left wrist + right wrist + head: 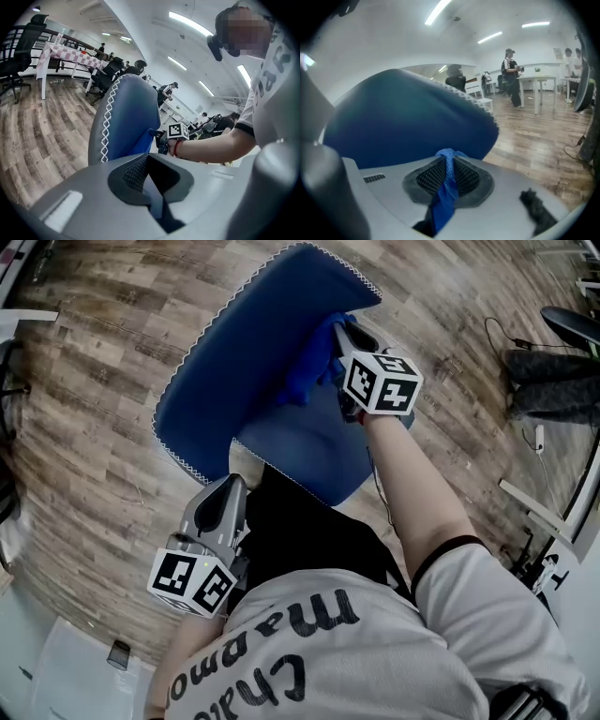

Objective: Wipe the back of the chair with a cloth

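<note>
The chair back (253, 352) is a broad, padded panel in deep blue, edged all round with white zigzag stitching; a paler blue seat (309, 451) shows just nearer the person. The cloth (309, 371) is a brighter blue, bunched and crumpled, lying against the right part of the panel. The right gripper (342, 334) has its jaws pinched on the cloth, and in the right gripper view a twisted strip of the fabric (447, 187) runs up between the ribbed pads, with the chair back filling the space just beyond. The left gripper (232, 486) hangs near the person's left side, apart from the chair, its jaws pressed together with nothing seen between them

The floor (94, 381) is grey-brown wood plank. In the left gripper view a table with a checked cover (70, 51) and black office chairs (18, 56) stand far left under long ceiling lights (190, 23). In the right gripper view, people (511, 75) stand by a white table (539, 82) far right

In the head view the panel's long axis runs on a diagonal from near left to far right; in the left gripper view it stands roughly upright
</note>
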Tool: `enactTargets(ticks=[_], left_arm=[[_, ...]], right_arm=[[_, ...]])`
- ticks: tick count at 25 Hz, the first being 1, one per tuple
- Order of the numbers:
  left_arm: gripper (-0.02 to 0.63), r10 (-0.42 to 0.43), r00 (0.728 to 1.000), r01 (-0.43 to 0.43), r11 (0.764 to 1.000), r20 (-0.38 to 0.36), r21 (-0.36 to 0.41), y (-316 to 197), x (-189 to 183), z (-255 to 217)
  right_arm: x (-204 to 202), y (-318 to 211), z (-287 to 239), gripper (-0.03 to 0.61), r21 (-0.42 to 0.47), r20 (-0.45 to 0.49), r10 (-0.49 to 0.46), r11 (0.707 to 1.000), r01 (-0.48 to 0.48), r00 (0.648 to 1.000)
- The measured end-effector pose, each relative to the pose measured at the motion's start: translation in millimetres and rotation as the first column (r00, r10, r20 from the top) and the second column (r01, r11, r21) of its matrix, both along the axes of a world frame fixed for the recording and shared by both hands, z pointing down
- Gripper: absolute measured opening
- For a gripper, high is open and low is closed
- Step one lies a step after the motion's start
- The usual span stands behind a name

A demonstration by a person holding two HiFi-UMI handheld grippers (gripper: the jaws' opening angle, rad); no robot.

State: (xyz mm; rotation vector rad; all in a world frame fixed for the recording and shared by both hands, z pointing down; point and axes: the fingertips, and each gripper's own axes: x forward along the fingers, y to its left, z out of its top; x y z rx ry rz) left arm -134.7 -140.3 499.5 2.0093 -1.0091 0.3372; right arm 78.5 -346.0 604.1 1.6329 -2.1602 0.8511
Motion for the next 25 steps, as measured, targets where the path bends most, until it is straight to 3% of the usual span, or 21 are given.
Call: enactTargets(ticks=[3,7,10,15,17,19,25], left_arm=[[0.005,0.002,1.000,-0.002,1.000,-0.006,0.002,3.5,1.6,-1.1],[0.005,-0.002,1.000,0.002,1.000,-0.011,0.009,6.8,-2.9,-2.6],[0.005,-0.008,1.000,0.009,1.000,-0.012,0.009,11.3,-7.5,-3.1],[0.005,-0.009,1.000,0.009,1.000,-0.016,0.007,24.4,-16.5,-2.9],[0.005,-0.014,1.000,0.014,1.000,-0.016,0.008,28.0,-19.8,-3.3],[0.005,-0.017,1.000,0.017,1.000,-0.016,0.010,30.1,-21.6,-4.2],[0.005,-0.025,1.000,0.025,1.000,-0.014,0.001,31.2,-21.6,-1.9]], right_arm=[[-49.3,30.2,1.9,0.054,-0.019,0.012,-0.156,0.988,0.156,0.988],[-120.3,83.4,19.3,0.054,-0.086,0.052,-0.332,0.938,0.335,0.942],[-166.3,127.8,31.8,0.054,-0.141,0.090,-0.450,0.877,0.459,0.888],[-230.3,197.3,22.1,0.054,-0.144,0.177,-0.627,0.746,0.650,0.759],[-240.9,215.3,20.3,0.054,-0.149,0.197,-0.654,0.716,0.682,0.730],[-242.2,223.2,22.1,0.054,-0.161,0.209,-0.652,0.712,0.683,0.729],[-229.7,198.1,32.6,0.054,-0.173,0.222,-0.590,0.760,0.627,0.776]])
